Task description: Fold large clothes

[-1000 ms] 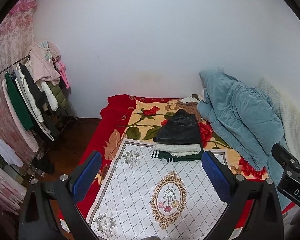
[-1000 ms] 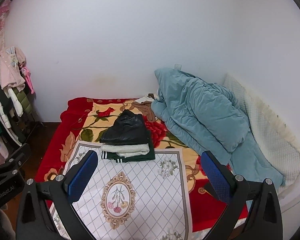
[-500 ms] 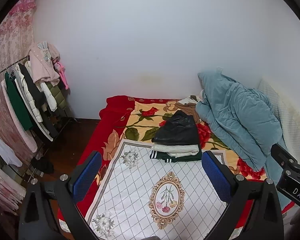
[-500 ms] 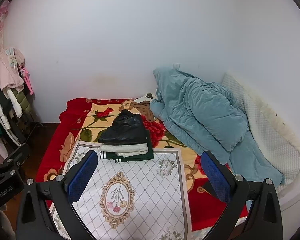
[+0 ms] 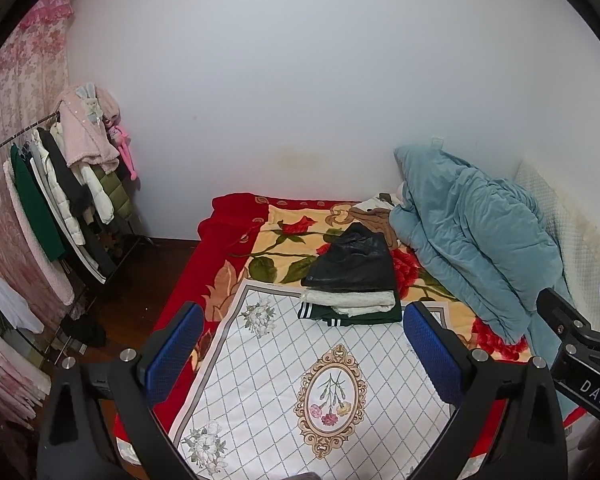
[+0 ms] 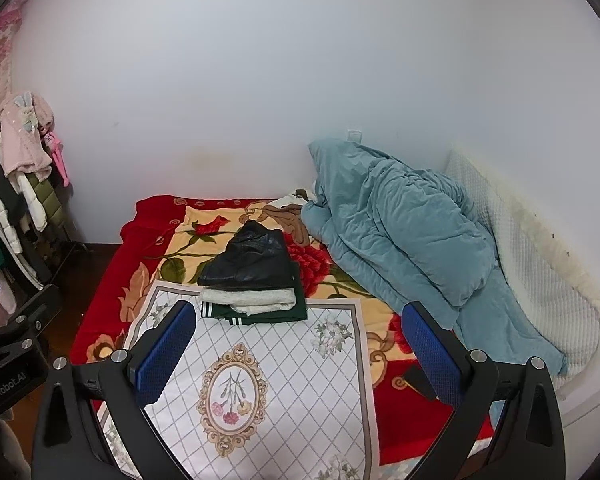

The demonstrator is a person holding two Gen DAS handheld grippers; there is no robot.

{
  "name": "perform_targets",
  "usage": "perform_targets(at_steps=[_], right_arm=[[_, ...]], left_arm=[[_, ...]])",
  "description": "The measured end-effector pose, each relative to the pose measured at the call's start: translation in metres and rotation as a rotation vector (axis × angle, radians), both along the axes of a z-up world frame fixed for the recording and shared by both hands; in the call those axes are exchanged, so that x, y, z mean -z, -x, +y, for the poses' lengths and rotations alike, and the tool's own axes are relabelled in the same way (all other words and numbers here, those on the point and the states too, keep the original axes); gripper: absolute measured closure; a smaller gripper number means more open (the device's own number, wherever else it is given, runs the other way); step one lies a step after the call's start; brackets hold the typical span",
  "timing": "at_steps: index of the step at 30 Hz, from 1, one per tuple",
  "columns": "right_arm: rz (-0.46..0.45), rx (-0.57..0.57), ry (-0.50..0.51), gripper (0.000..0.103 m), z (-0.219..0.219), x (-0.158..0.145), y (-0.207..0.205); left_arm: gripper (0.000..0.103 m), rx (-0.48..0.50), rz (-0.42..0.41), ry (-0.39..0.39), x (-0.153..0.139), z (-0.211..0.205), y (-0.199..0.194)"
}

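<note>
A stack of folded clothes [image 5: 352,284] lies mid-bed: a black leather-like garment [image 6: 250,260] on top, a white knit [image 6: 252,298] under it, a dark green striped piece [image 6: 256,314] at the bottom. It rests at the far edge of a white diamond-patterned cloth [image 5: 300,368] spread over a red floral blanket [image 5: 236,232]. My left gripper [image 5: 300,354] is open and empty, held above the near part of the bed. My right gripper [image 6: 296,350] is open and empty too, well short of the stack.
A crumpled teal duvet [image 6: 400,232] fills the bed's right side against a white quilted pad [image 6: 540,280]. A brown garment [image 5: 374,216] lies by the duvet's far end. A clothes rack [image 5: 60,200] with hanging coats stands left, over dark wooden floor [image 5: 140,280].
Both grippers have drifted slightly back and up, so the stack sits a little farther and higher in both views. The jaws stay open.
</note>
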State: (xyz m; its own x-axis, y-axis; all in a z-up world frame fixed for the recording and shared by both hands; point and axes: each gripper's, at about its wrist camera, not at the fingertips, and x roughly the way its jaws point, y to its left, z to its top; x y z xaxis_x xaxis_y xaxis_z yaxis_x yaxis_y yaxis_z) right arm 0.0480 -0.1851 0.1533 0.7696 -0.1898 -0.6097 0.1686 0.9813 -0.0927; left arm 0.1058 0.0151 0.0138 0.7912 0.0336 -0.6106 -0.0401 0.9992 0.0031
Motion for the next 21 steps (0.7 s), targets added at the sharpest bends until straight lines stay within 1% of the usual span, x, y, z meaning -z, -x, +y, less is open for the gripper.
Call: perform_targets(at_steps=[21], right_arm=[[-0.005, 0.000, -0.001, 0.000, -0.0012, 0.0012, 0.0009]], left_arm=[[0.001, 0.004, -0.004, 0.005, -0.0080, 0.0018, 0.0029]])
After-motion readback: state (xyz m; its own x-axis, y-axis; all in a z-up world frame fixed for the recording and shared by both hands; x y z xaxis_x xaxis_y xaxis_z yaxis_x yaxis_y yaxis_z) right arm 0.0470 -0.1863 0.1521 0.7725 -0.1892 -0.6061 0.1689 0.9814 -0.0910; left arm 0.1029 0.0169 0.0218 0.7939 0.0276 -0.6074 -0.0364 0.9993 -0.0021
